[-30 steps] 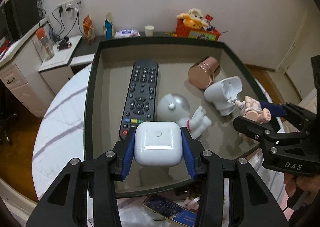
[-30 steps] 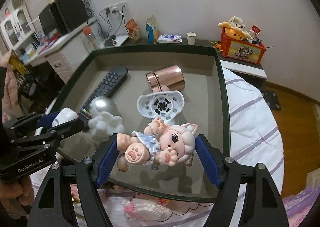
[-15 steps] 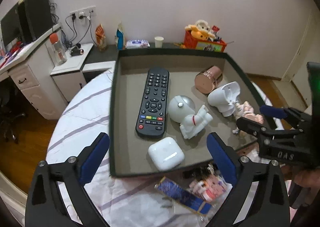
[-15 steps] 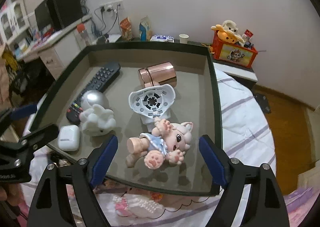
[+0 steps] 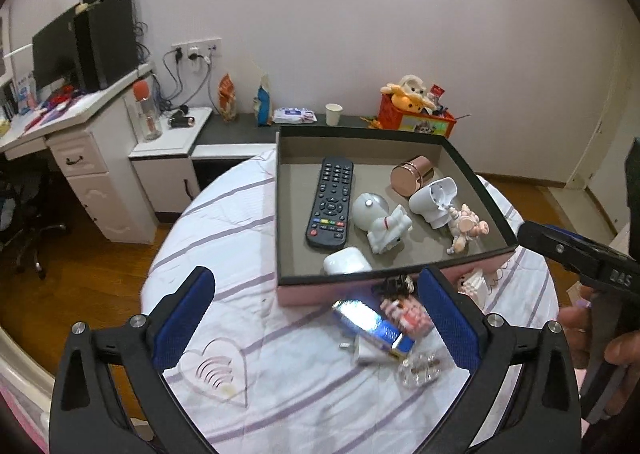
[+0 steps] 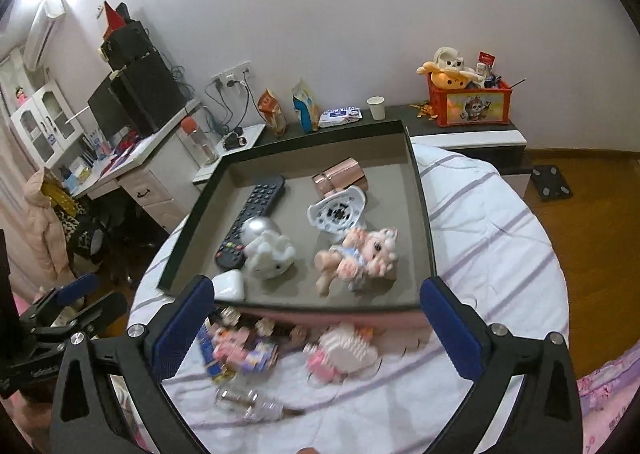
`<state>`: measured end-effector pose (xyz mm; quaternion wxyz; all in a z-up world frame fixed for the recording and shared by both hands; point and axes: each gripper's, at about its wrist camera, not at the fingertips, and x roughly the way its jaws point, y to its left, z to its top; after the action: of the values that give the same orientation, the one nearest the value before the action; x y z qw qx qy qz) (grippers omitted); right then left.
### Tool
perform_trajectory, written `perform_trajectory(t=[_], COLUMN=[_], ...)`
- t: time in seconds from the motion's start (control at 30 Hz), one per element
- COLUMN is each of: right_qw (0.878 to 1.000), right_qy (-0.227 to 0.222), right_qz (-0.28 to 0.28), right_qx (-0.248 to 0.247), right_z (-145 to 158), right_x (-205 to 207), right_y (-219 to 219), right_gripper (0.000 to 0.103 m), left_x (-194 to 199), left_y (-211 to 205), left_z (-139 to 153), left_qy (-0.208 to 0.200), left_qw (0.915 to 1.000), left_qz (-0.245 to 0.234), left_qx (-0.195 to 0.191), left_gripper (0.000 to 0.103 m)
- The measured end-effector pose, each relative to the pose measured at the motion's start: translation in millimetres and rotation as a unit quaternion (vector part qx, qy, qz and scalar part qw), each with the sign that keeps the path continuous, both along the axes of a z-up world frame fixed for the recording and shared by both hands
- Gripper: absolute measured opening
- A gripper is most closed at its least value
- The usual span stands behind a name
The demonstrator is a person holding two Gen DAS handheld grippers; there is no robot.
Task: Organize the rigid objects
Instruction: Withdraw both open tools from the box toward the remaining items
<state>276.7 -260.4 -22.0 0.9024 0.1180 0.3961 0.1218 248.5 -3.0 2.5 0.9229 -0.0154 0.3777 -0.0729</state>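
A dark-rimmed box [image 5: 480, 178] [image 6: 424, 222] on the striped bed holds a black remote [image 5: 330, 201] [image 6: 252, 218], a white earbud case [image 5: 346, 260] [image 6: 229, 284], an astronaut figure [image 5: 386, 224] [image 6: 269, 250], a white fan head [image 5: 434, 200] [image 6: 337, 211], a rose-gold cylinder [image 5: 412, 175] [image 6: 340, 177] and a pink doll [image 5: 466, 228] [image 6: 356, 258]. My left gripper [image 5: 316, 318] is open and empty, in front of the box. My right gripper [image 6: 316, 330] is open and empty, also in front of the box.
Loose small items lie on the sheet before the box: a blue pack [image 5: 374, 324], a white charger [image 5: 370, 352], a pink block toy [image 6: 342, 354], a clear item [image 6: 256, 406]. A white desk [image 5: 80, 158] and shelf with a toy crate [image 5: 416, 114] stand behind.
Both grippers opened and let go: the earbud case and the doll now lie in the box. Both grippers pulled back and up, away from the box.
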Motion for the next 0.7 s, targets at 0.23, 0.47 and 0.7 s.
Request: perform_trajectory(t=[0.23,0.47,0.7], right_qw=[0.999,0.996,0.995], right_qy=[-0.021,-0.041,-0.030], right_qz=[-0.017,-0.023,-0.017], right_qx=[-0.027,-0.078,-0.097], right_z=[15.8,28.7,19.1], right_x=[-42.9,-86.3,-110.9], right_y=[6.2,10.8,11.2], right_gripper=[0.103,0.103,0.103], left_x=[-34.9,-71.8,-98.5], left_y=[2.0,3.0,10.9], left_z=[11.5,19.3,4.6], left_qy=[-0.013,-0.021,0.000], left_qw=[0.9996,0.9992,0.9992], left_qz=[0.021,0.031,0.040], left_qx=[0.013,0.013,0.006], left_gripper=[0.103,0.103,0.103])
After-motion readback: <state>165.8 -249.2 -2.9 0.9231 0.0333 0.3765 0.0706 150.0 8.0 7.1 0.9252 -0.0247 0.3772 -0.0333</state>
